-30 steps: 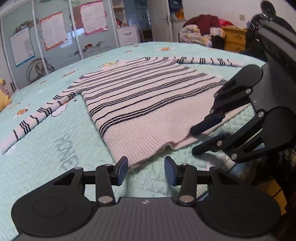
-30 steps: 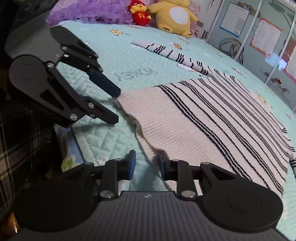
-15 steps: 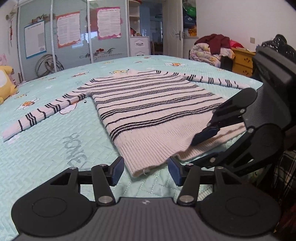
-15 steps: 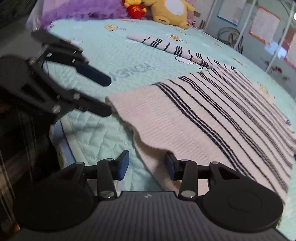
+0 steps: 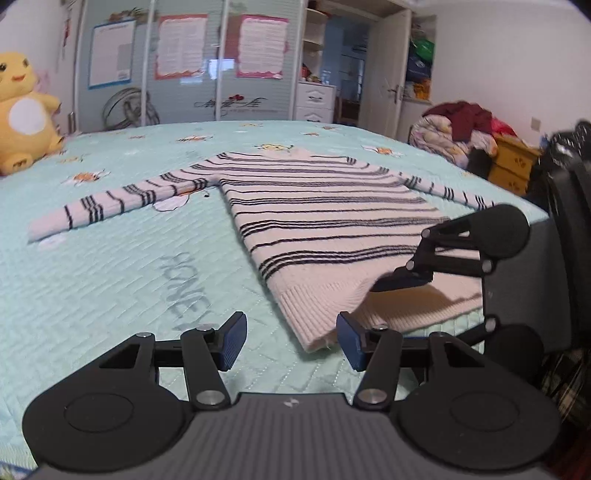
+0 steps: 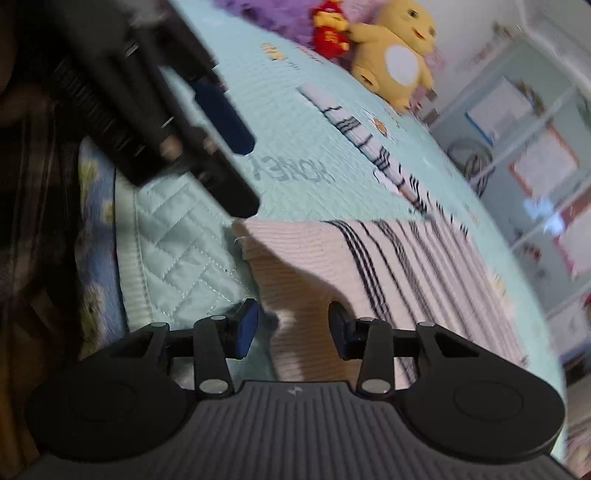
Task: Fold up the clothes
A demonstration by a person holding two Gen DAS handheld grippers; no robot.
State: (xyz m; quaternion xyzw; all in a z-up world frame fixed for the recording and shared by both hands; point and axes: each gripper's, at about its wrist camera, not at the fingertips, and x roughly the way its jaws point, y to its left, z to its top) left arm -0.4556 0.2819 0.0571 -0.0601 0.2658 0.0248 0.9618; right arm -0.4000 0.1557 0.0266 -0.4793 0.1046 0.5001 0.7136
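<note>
Quilted mint bedspread (image 5: 110, 277) carries my striped sweater (image 5: 325, 229); wardrobe doors (image 5: 184, 66) behind. My left gripper (image 5: 290, 341) and right gripper (image 6: 293, 328) gape, having just widened, pinching nothing.

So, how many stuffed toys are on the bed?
2, by the far end of the bed: a big yellow plush toy and a small red plush toy beside it. Others may be hidden.

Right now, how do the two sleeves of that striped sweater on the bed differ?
In the left wrist view, the left-hand sleeve lies fully in sight, stretched out toward the yellow plush toy, its cuff bare on the quilt. The right-hand sleeve runs toward the bed's edge, and its end is hidden behind the right claw. Both lie flat, spread out and unfolded, pale with dark stripes.
</note>
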